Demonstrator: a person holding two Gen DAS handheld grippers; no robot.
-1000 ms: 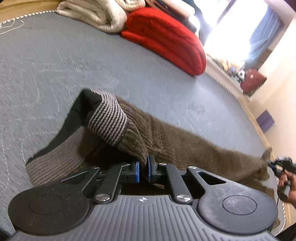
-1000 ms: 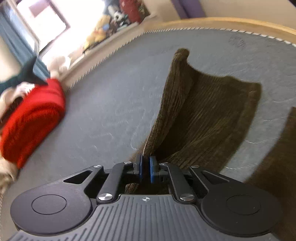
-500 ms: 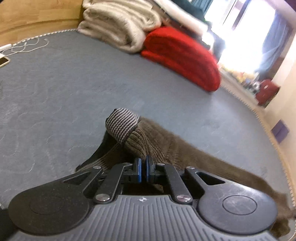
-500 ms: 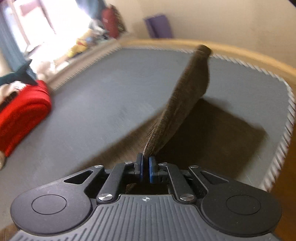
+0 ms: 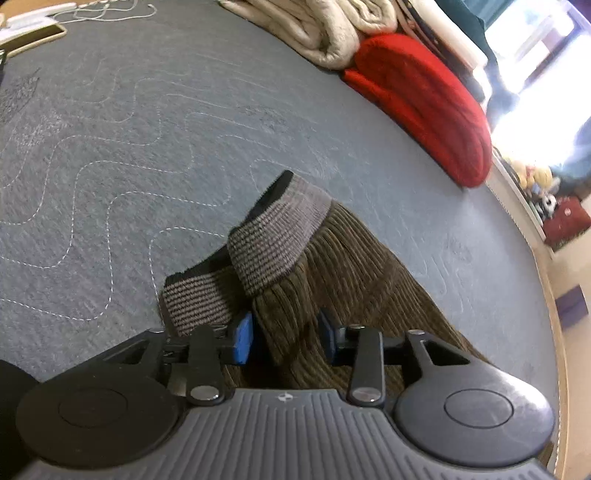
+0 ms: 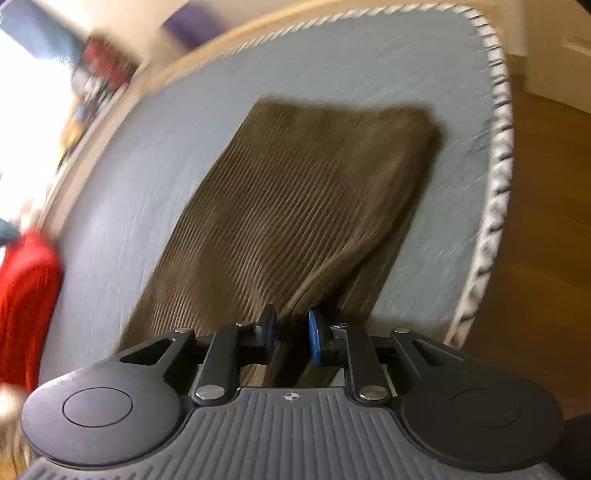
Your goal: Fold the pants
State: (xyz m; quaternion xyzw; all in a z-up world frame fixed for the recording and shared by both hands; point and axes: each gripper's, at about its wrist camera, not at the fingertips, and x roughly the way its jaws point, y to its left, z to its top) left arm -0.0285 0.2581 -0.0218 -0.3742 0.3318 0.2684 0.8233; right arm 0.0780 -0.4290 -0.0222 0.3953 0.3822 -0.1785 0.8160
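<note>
**A:** Brown corduroy everywhere, that's my view lol. My left gripper (image 5: 285, 334) has its blue pads (image 5: 243, 338) spread apart, they've just been opening, and a bunched ridge of the pants (image 5: 332, 266) still sits in the gap with neither pad squeezing it. Right past that is the striped grey waistband (image 5: 273, 242), flopped over itself on the grey quilted mattress (image 5: 140, 147).

**B:** And your other hand?

**A:** My right gripper (image 6: 290, 338) has just been opening too, narrower gap, with a fold edge of the pants (image 6: 295, 192) running up between the pads. Can't tell for sure if it's touching them, the shot's blurry, but they don't look clamped. Beyond it the legs lie flat on the mattress (image 6: 332, 66), reaching toward its corded corner edge, wood floor (image 6: 546, 221) off to the side.

**B:** Anything further back?

**A:** On the left view, a folded red blanket (image 5: 424, 107) and a cream one (image 5: 325, 33) at the far end, well apart from the pants. Some white cable (image 5: 110, 11) top left.
</note>
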